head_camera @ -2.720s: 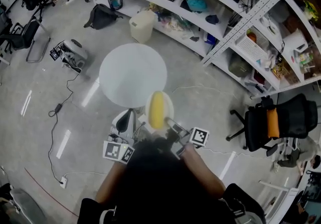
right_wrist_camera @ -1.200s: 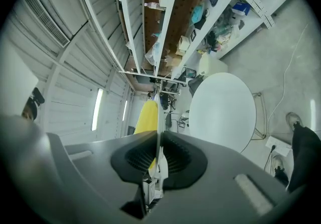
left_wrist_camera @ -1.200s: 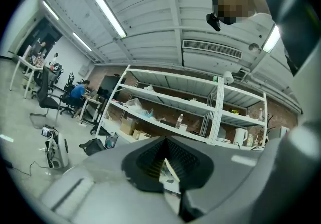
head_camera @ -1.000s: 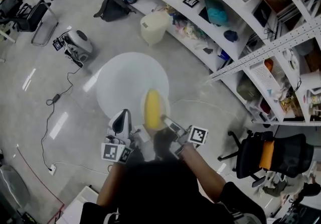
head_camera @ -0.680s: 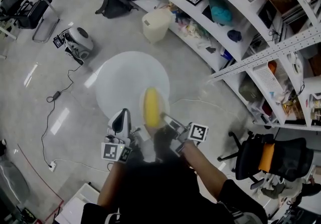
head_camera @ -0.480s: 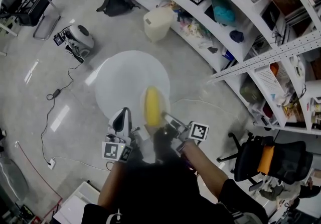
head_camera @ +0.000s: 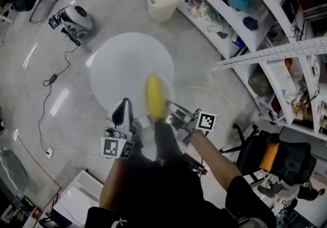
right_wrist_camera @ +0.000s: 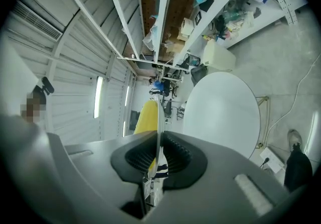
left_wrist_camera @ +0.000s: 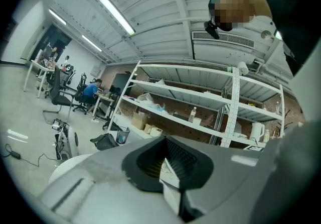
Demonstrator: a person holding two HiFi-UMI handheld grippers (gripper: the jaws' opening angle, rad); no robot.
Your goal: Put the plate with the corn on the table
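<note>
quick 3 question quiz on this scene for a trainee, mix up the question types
1. Multiple choice: what is the right gripper shut on?
A. a cup
B. the rim of the plate that carries the corn
C. nothing
2. True or false: the plate already rests on the table.
3. Fill in: the table's top is round and ____ in colour.

Key: 1 B. 2 false: the plate is held in the air, and the right gripper view shows the table well apart from it. 3 white.
</note>
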